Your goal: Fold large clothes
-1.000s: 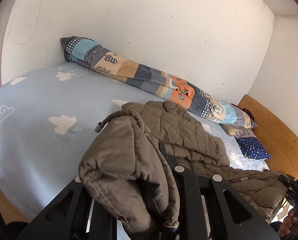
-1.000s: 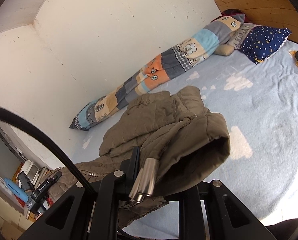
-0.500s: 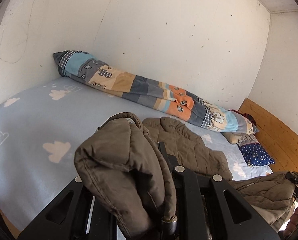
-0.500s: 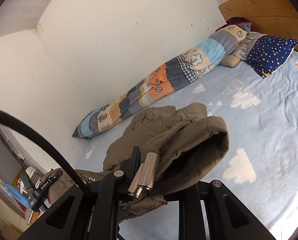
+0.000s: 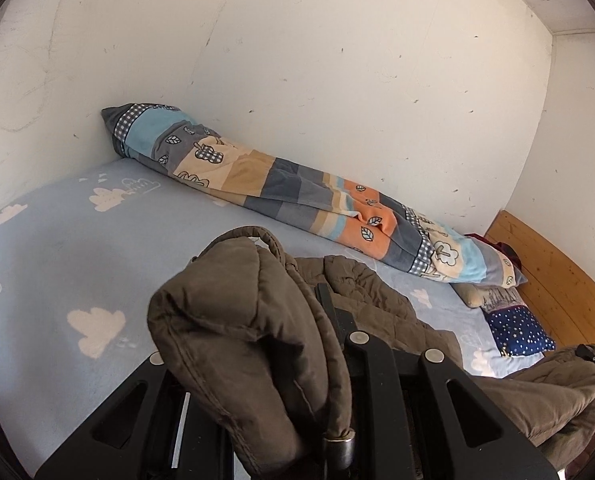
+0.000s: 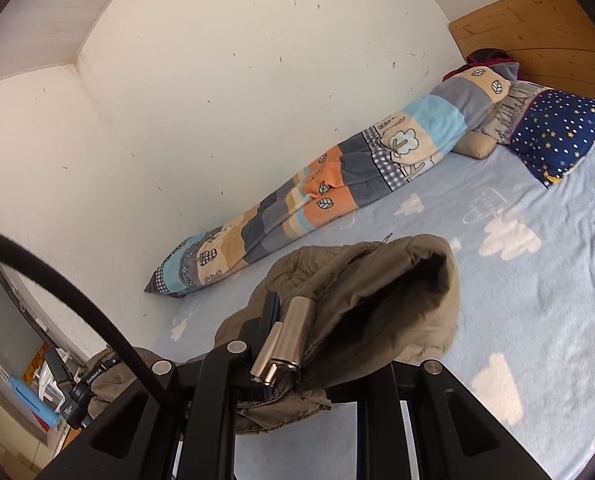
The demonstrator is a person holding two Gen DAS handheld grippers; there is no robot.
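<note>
Our left gripper (image 5: 321, 360) and right gripper (image 6: 293, 344) both have their fingers clamped on the brown quilted jacket (image 5: 237, 320), raised above the cloud-print bed (image 5: 77, 248).

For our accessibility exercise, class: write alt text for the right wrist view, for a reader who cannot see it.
An olive-brown padded jacket is bunched over the right gripper, its open cuff facing the camera, above a pale blue cloud-print bed sheet. A rolled patchwork blanket lies along the white wall, with a starry navy pillow beside the wooden headboard.
</note>
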